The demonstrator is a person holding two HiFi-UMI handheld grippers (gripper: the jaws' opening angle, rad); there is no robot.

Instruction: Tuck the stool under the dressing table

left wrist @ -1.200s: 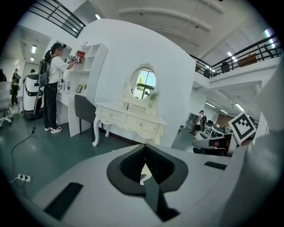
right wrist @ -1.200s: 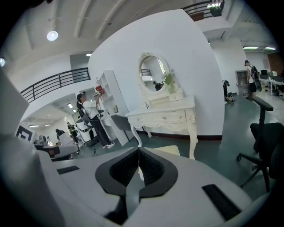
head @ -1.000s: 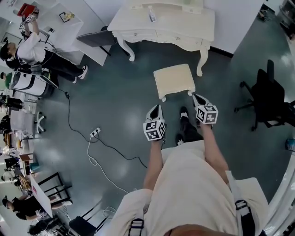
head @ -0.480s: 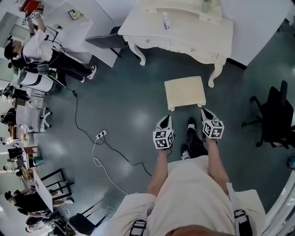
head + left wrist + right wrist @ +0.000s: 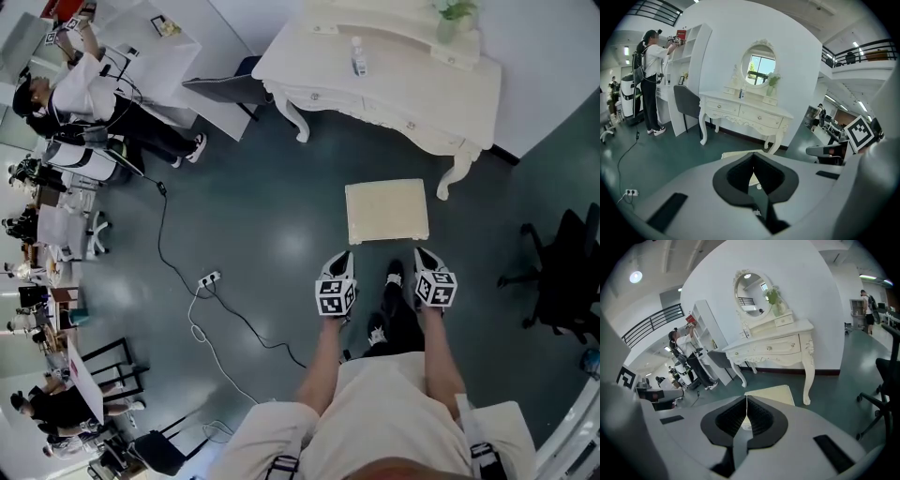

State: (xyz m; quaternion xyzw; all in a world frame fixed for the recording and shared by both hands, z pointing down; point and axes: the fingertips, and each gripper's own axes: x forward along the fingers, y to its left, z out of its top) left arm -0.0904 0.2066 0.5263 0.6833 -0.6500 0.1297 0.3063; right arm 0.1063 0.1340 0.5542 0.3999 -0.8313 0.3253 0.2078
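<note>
Stool [image 5: 386,211] out on the open floor, short of the table [image 5: 403,89] and close beside one front leg [image 5: 457,176] — not yet tucked. Left tongs [image 5: 344,257] and right tongs [image 5: 418,253] both closed on nothing, tips just behind the seat's near edge, apart from it. Likely a two-point push ahead. Risks: uneven pressure swinging the seat into that leg; closed tips sliding off the smooth edge; pushing high and tipping it — or a knock toppling the bottle [image 5: 357,56] on the tabletop.
</note>
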